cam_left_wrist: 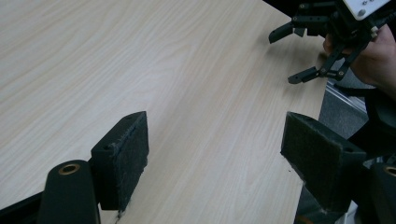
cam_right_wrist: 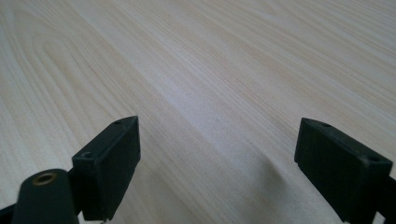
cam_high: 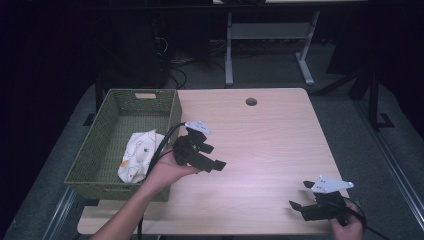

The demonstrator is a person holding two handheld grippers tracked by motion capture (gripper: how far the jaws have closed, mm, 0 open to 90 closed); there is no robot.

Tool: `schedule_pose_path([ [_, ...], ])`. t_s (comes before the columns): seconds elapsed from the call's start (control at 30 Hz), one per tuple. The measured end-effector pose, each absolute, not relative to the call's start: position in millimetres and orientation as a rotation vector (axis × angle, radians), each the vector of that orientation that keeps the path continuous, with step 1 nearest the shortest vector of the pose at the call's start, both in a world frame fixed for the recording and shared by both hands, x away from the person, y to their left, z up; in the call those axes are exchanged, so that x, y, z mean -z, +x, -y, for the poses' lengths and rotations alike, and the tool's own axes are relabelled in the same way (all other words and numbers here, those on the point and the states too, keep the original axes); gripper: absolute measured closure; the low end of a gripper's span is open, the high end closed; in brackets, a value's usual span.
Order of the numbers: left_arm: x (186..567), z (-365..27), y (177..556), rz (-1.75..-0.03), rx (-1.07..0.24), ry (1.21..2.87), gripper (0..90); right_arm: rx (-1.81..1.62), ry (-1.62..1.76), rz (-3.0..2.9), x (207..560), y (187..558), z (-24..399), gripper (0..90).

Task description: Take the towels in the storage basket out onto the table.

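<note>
1. Cloth (cam_high: 136,155) lies crumpled in the green basket (cam_high: 107,131), at 9 o'clock on the table (cam_high: 270,150); long axis roughly 1-to-7 o'clock, no clear facing.
2. Left gripper (cam_high: 210,159) and right gripper (cam_high: 305,196): both spread wide, empty, above bare wood.
3. Risk: cable (cam_high: 159,146) drapes over the basket rim and could drag the cloth.

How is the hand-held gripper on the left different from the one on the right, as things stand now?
The left hand-held gripper is held up beside the green basket, while the right hand-held gripper sits low at the table's near right corner. The left one points toward the right side of the table; the right one points leftward. Both are black, carry a grey plate, have their jaws open and hold nothing.
</note>
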State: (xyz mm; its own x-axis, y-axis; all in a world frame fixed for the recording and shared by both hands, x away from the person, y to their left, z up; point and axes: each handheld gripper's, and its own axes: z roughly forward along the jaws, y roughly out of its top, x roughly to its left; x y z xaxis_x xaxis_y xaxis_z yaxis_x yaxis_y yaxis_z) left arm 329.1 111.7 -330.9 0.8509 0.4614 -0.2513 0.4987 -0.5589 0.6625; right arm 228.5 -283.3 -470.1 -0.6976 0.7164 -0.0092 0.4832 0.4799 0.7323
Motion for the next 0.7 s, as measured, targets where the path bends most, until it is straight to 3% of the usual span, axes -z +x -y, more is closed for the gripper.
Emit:
schedule_pose_path([
  [0.7,312,-191,352,-0.884,0.07,2.133,23.0,-1.04,1.017,-2.423,471,229,283,14.0],
])
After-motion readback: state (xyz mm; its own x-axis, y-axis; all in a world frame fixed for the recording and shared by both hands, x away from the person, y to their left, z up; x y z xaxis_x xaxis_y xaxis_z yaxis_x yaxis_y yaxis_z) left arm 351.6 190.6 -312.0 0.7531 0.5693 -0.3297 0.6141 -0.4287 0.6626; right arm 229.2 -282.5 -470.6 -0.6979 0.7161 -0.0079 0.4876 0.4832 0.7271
